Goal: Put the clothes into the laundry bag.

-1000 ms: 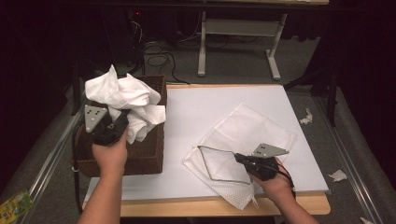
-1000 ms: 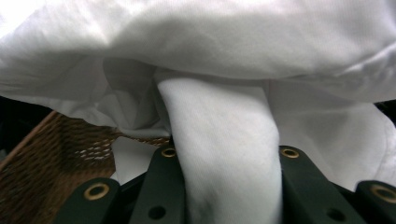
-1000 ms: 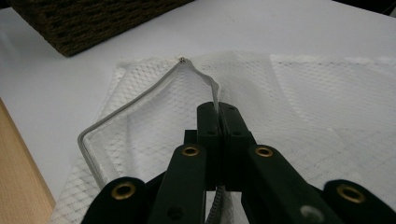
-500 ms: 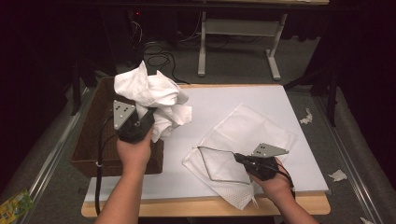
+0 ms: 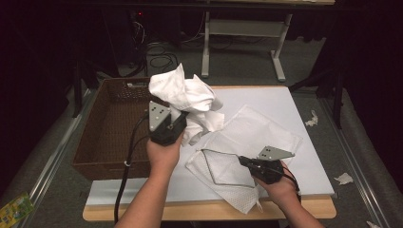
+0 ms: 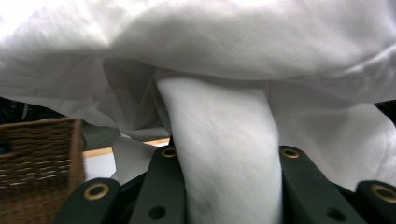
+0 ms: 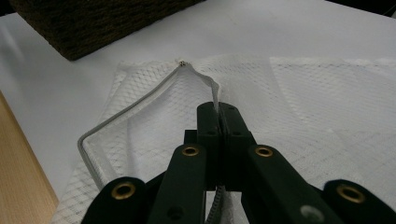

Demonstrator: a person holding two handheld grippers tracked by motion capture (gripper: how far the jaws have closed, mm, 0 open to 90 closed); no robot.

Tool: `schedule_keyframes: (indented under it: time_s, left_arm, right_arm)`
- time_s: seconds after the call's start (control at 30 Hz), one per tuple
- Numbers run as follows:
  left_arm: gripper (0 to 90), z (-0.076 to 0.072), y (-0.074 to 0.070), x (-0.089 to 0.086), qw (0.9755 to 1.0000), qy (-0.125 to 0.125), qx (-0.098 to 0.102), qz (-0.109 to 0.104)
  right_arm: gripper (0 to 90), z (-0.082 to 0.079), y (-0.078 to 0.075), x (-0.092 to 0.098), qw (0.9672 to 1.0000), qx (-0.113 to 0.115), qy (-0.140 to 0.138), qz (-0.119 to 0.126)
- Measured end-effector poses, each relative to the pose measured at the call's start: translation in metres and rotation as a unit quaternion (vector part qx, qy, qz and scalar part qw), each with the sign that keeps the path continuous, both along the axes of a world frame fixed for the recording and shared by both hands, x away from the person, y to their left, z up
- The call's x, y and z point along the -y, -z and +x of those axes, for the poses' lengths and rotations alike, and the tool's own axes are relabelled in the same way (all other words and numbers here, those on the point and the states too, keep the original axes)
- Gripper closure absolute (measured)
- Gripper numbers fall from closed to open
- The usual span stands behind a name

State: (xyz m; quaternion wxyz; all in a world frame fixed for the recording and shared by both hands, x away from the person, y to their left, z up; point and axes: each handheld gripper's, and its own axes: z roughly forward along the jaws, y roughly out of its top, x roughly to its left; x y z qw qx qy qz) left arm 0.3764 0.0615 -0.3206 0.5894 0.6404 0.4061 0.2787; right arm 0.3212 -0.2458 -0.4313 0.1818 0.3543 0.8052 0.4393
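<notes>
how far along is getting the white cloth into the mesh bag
Done: the wicker basket looks emptied, and the right gripper pinches the mesh bag open by its zipper edge. In hand: the left gripper holds the bunched white cloth up beside the basket. Left: probably stuffing it in and zipping.

We take this for a lab or test workspace: a white-topped table (image 5: 285,109) stands in a dark room, with loose cables (image 5: 161,59) on grey carpet and a metal-legged bench (image 5: 242,33) behind.
</notes>
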Motion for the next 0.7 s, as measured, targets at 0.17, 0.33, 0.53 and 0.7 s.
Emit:
schedule_keyframes:
  time_s: [0.17, 0.33, 0.53, 0.7]
  left_arm:
    - [74.6, 0.003, 0.007, 0.018, 0.9999, 0.011, -0.009, 0.008]
    - [74.6, 0.008, 0.013, 0.029, 0.9997, 0.015, -0.018, 0.011]
    - [74.3, 0.015, 0.026, 0.044, 0.9992, 0.009, -0.026, 0.027]
    - [73.8, 0.022, 0.045, 0.056, 0.9975, 0.006, -0.050, 0.049]
  right_arm:
    - [89.5, 0.000, 0.000, 0.001, 1.0000, -0.002, 0.001, 0.002]
    - [89.5, 0.000, 0.000, 0.003, 1.0000, -0.003, 0.003, 0.008]
    - [89.5, -0.001, -0.001, 0.004, 0.9999, -0.002, 0.003, 0.010]
    - [89.5, -0.001, 0.000, 0.006, 0.9999, -0.003, 0.004, 0.011]
